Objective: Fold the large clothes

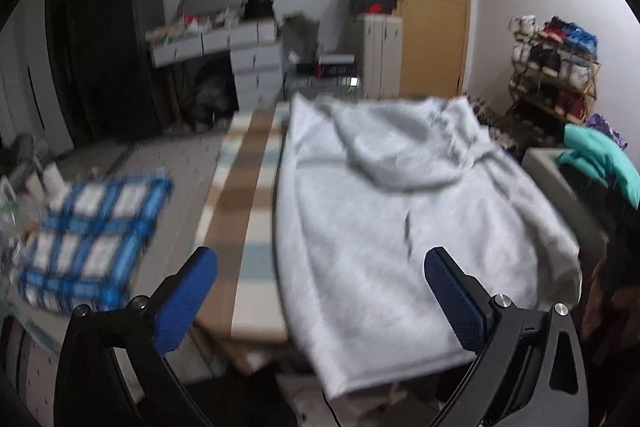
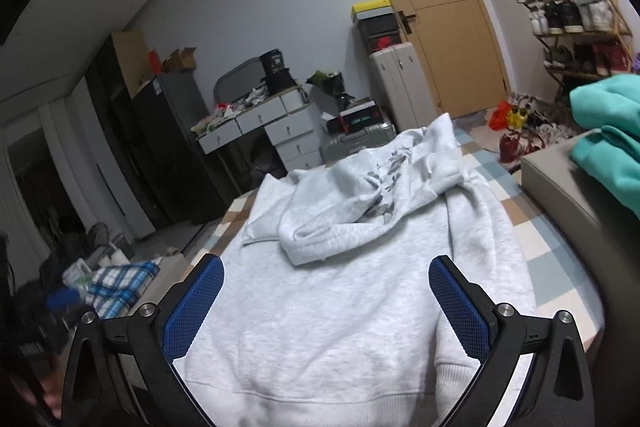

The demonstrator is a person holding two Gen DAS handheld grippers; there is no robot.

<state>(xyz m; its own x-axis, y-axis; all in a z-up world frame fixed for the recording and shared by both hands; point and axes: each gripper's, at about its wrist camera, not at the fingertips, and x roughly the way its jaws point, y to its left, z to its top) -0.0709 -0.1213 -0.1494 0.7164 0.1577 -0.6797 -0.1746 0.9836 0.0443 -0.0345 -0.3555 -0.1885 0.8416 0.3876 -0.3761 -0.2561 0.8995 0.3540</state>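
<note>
my left gripper (image 1: 320,279) and right gripper (image 2: 326,285) match: black curved arms, silver round screws at the joints, blue mesh-textured pads (image 2: 192,307) on each finger.

Right gripper (image 2: 326,291) held above the near part of a pale grey hooded sweatshirt (image 2: 340,307), blue-padded fingers (image 2: 192,307) spread wide, nothing between them. Sweatshirt spread flat on a checked surface (image 2: 532,251), ribbed hem toward the near edge, hood and a printed sleeve bunched toward the far edge. Teal garment (image 2: 604,131) piled on a grey box (image 2: 560,179) at the right edge. Blue plaid cloth (image 2: 120,287) off the left edge, lower down. Tan door (image 2: 432,19) and shoe rack (image 2: 576,23) beyond.
</note>
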